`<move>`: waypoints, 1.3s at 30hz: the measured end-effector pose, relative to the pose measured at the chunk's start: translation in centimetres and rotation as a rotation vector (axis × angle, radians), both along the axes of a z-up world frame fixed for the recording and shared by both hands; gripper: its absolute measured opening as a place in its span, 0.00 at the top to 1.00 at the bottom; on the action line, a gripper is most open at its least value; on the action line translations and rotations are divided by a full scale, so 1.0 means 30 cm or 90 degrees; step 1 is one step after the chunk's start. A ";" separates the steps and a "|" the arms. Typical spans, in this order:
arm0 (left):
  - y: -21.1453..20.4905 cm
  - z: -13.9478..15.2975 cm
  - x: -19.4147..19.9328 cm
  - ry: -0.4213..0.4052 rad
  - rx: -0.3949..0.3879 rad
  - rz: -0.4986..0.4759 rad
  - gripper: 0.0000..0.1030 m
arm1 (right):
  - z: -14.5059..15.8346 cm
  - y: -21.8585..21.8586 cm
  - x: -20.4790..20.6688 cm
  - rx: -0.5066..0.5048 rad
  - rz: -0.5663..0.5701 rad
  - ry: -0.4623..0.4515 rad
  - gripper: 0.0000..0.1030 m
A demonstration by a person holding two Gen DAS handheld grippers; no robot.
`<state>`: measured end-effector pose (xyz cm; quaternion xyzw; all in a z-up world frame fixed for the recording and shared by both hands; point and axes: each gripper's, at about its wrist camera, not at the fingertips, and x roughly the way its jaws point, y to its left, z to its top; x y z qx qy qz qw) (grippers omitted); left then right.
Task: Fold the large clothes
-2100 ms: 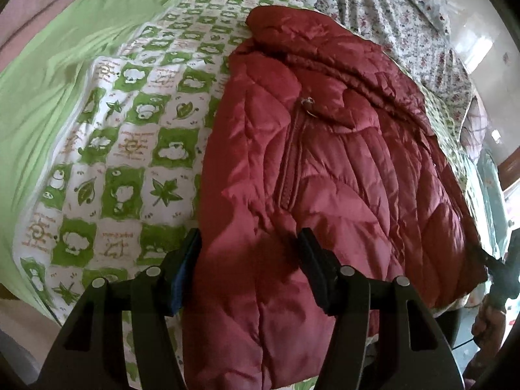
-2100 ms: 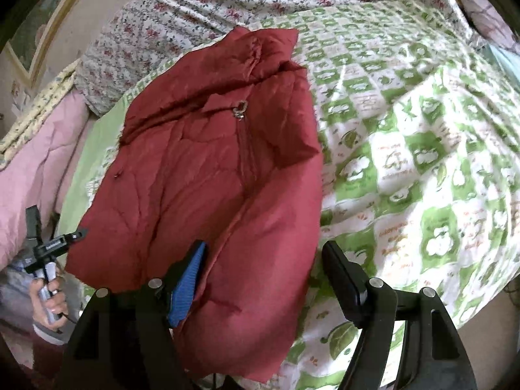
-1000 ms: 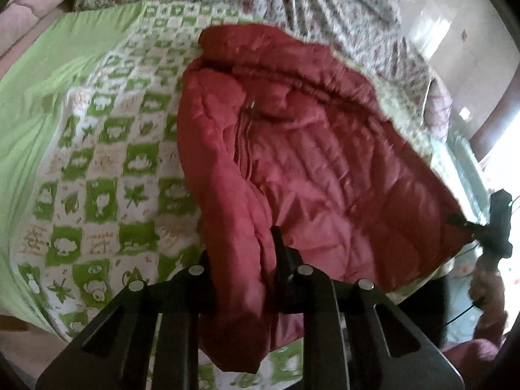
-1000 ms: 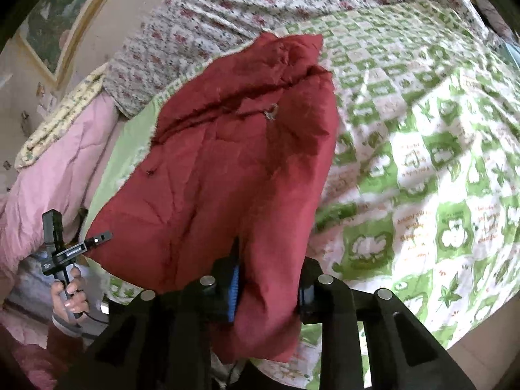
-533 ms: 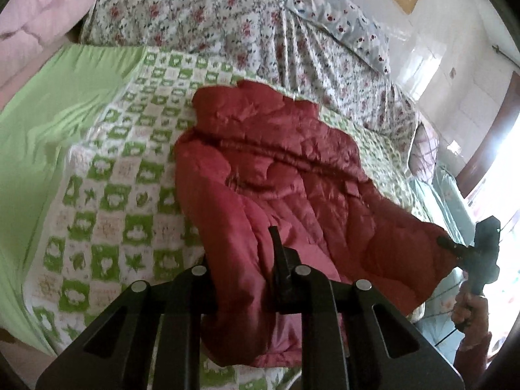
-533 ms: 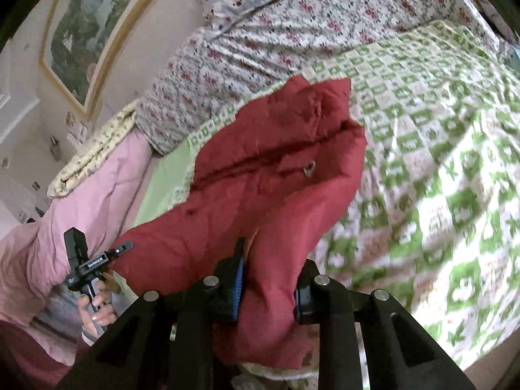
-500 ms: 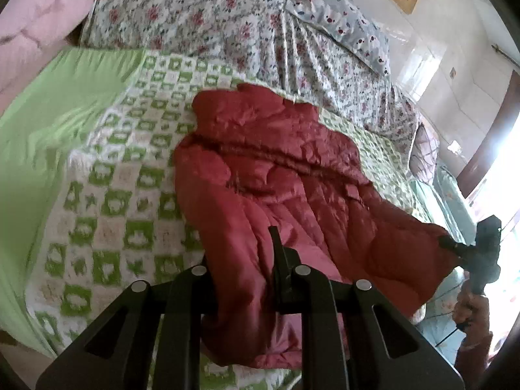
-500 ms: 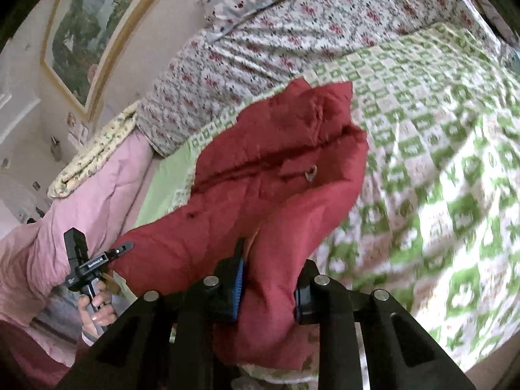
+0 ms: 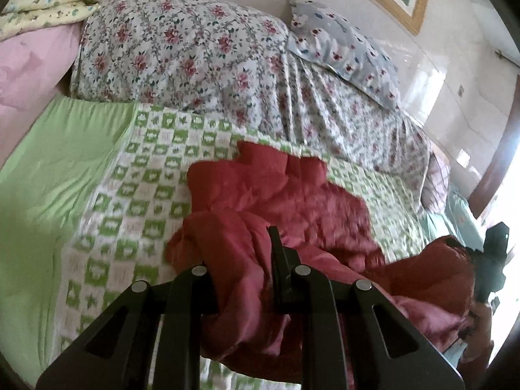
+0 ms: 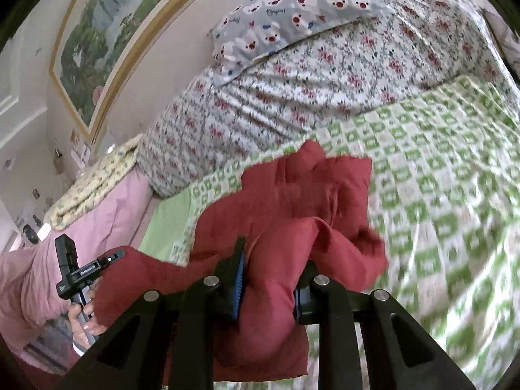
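Both grippers, left gripper (image 9: 242, 269) and right gripper (image 10: 269, 279), jaws clenched on the puffy quilted red jacket's (image 9: 292, 195) hem: carry it level toward the collar, corners together.

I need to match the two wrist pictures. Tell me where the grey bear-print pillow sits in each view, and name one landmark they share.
Left wrist: pillow at upper right, on the floral bedding, below the picture frame.
Right wrist: pillow at top centre, on the same floral bedding, right of the frame.
Shared landmark: the red jacket, lower centre in both views, clamped in each view's own gripper.
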<state>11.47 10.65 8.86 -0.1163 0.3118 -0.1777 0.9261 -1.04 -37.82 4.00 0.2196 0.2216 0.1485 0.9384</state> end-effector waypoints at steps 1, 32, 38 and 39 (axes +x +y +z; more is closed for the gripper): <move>-0.002 0.005 0.029 0.002 -0.003 0.004 0.84 | 0.008 -0.009 0.036 0.005 -0.005 0.000 0.79; -0.187 -0.294 0.951 0.158 0.025 0.097 0.80 | -0.240 -0.208 0.880 0.079 -0.145 0.115 0.76; -0.176 -0.340 1.013 0.172 0.000 0.100 0.78 | -0.294 -0.219 0.965 0.071 -0.159 0.120 0.76; -0.172 -0.340 1.015 0.173 -0.005 0.102 0.78 | -0.299 -0.222 0.974 0.073 -0.162 0.120 0.76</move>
